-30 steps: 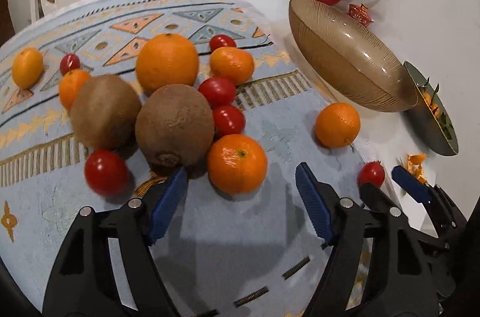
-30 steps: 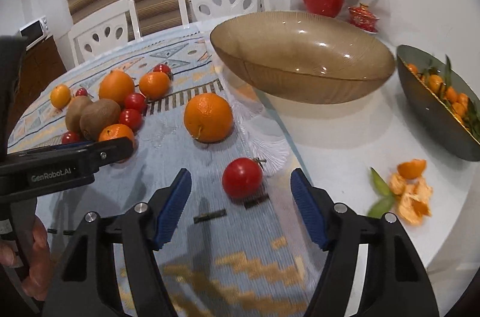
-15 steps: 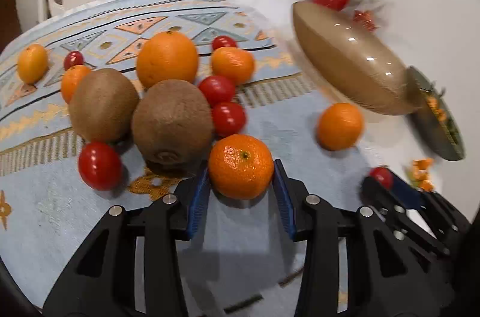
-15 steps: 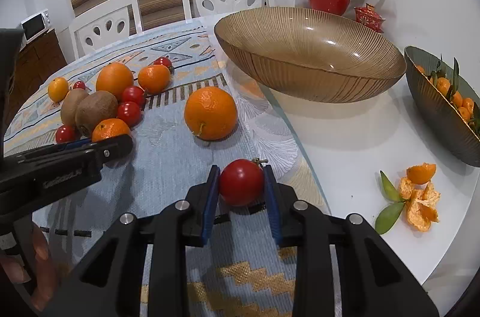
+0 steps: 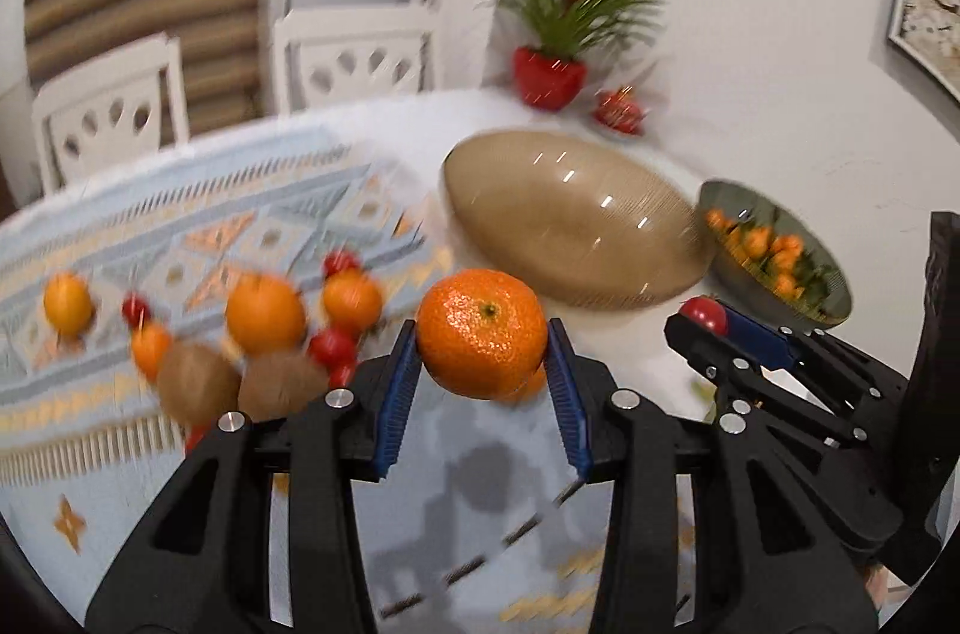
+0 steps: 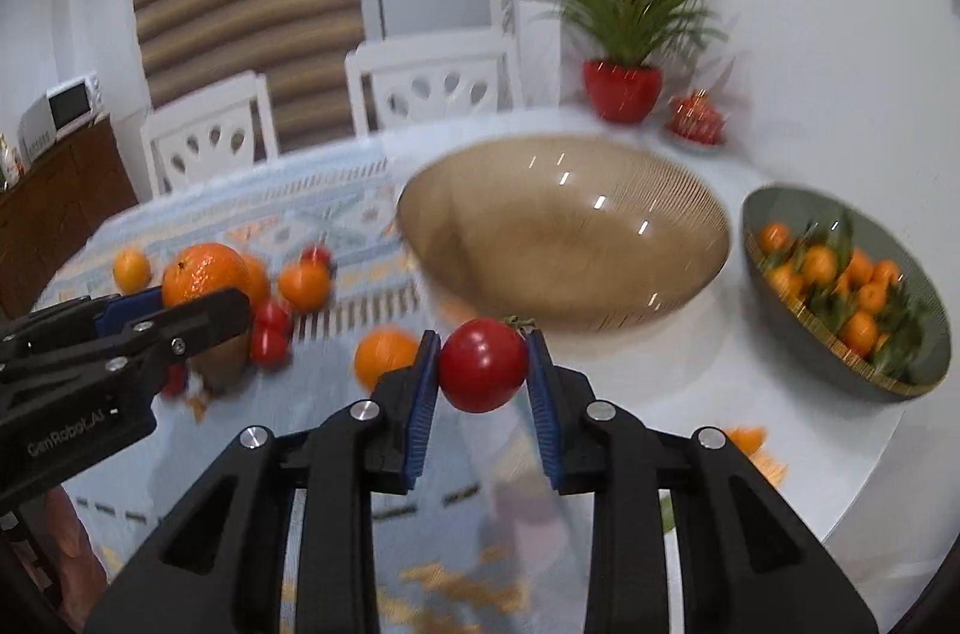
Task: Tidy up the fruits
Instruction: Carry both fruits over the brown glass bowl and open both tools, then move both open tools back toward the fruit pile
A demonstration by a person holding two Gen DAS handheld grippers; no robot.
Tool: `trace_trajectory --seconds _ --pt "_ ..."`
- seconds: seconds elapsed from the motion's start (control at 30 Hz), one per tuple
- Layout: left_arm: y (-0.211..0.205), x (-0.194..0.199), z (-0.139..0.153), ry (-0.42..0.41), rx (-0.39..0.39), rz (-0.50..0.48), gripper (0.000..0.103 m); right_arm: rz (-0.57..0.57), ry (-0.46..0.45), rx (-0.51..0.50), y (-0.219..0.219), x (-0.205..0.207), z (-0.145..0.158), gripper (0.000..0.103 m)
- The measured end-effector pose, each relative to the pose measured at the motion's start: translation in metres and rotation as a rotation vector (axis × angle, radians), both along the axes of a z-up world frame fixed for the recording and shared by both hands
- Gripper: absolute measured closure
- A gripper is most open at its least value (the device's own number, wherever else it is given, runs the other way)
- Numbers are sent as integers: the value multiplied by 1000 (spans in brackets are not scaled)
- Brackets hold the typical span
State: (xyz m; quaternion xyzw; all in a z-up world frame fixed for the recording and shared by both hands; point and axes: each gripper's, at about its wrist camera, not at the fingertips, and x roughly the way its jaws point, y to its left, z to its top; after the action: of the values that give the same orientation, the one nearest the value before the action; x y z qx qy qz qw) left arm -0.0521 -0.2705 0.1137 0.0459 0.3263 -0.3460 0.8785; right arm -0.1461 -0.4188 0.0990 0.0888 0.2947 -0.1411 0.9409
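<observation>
My left gripper [image 5: 482,334] is shut on a mandarin [image 5: 480,331] and holds it above the patterned cloth. In the right wrist view my right gripper [image 6: 483,364] is shut on a red tomato [image 6: 483,364], also lifted off the table. An empty brown ribbed bowl [image 6: 564,232] stands just beyond both, also seen as the brown bowl [image 5: 570,238] in the left view. More oranges, tomatoes and two kiwis [image 5: 240,376] lie in a blurred cluster to the left. The right gripper [image 5: 714,319] with its tomato shows at the right of the left view.
A grey-green bowl [image 6: 924,340] with mandarins and leaves stands at the right. Orange peel [image 6: 750,445] lies near the table's edge. A red-potted plant [image 6: 624,93] and white chairs [image 6: 420,87] are at the back. A lone orange [image 6: 384,355] sits on the cloth.
Both grippers have risen off the table with their fruit, the mandarin and the tomato, and the views now tilt up toward the brown bowl. One second ago both stood open.
</observation>
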Motion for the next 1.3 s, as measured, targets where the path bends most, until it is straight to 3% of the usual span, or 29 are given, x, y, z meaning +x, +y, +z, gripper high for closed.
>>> trace_trajectory --seconds 0.07,0.2,0.37,0.57,0.67,0.83,1.1,1.3 --pt "-15 4 16 -26 -10 -43 62 -26 -16 -6 -10 2 10 74" --pt "-45 33 19 56 -38 -144 62 -79 -18 26 -39 17 19 74" --pt "-82 79 -20 174 -33 -151 62 -134 39 63 -66 44 5 74" --pt "-106 89 -42 213 -9 -181 62 -162 126 28 -78 68 -12 74" --pt "-110 95 -52 240 1 -176 61 -165 157 34 -82 72 -20 74" --pt "-108 99 -52 235 -9 -171 42 -177 173 30 -86 74 -25 73" --pt "-94 93 -43 221 -19 -155 41 -197 153 67 -97 58 -19 73" --pt "-59 81 -26 213 -61 -125 40 -204 109 98 -94 34 -6 69"
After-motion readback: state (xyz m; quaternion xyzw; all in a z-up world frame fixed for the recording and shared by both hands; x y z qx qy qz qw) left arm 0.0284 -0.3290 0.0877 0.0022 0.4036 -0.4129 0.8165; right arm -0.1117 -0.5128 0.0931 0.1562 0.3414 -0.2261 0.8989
